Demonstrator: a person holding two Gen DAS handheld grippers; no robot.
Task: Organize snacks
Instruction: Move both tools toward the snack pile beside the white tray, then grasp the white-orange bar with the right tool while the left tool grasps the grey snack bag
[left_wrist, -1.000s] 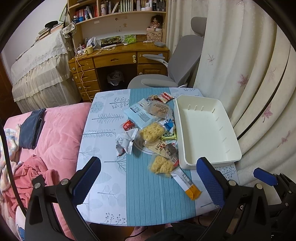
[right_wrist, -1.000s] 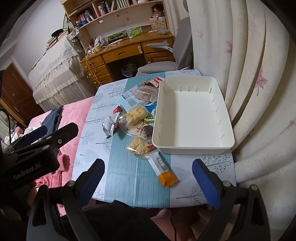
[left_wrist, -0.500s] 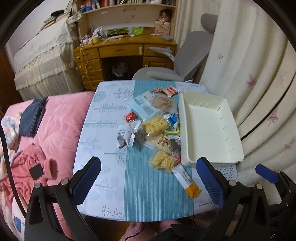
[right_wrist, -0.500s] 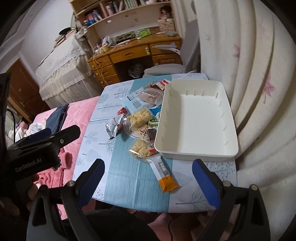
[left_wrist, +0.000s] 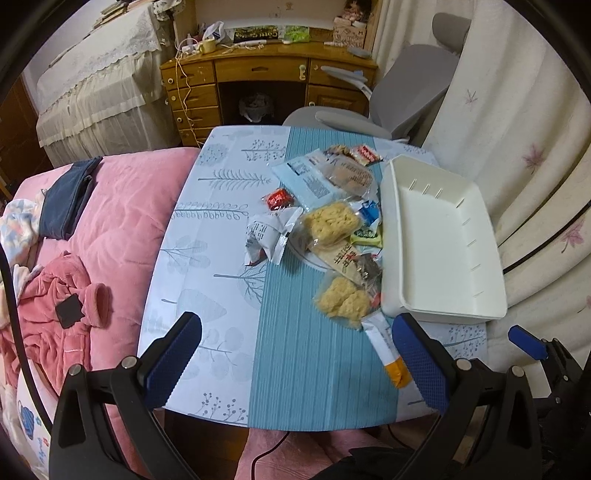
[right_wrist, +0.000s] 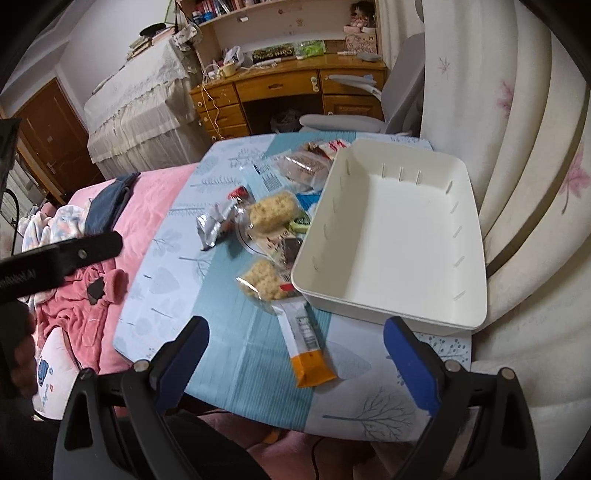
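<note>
Several wrapped snacks lie in a heap on the small table (left_wrist: 221, 280), just left of an empty white bin (left_wrist: 443, 236) (right_wrist: 391, 236). Among them are a yellow crispy cake (left_wrist: 334, 221) (right_wrist: 273, 212), a second crumbly one (left_wrist: 343, 301) (right_wrist: 266, 280), a silver packet (left_wrist: 267, 234) (right_wrist: 214, 227), a small red packet (left_wrist: 279, 197) and a white-and-orange bar (left_wrist: 388, 350) (right_wrist: 306, 349) nearest the front edge. My left gripper (left_wrist: 295, 360) hangs open above the table's near edge, holding nothing. My right gripper (right_wrist: 295, 360) is open too, with the bar between its fingers' line but farther away.
A pink quilted bed (left_wrist: 103, 229) with clothes borders the table on the left. A grey office chair (left_wrist: 406, 96) and a wooden desk (left_wrist: 266, 70) stand beyond the far edge. Floral curtains (left_wrist: 517, 129) hang close to the right of the bin.
Both grippers have come lower and closer to the table, so the snacks and bin look larger. Nothing on the table has moved; both stay open.
</note>
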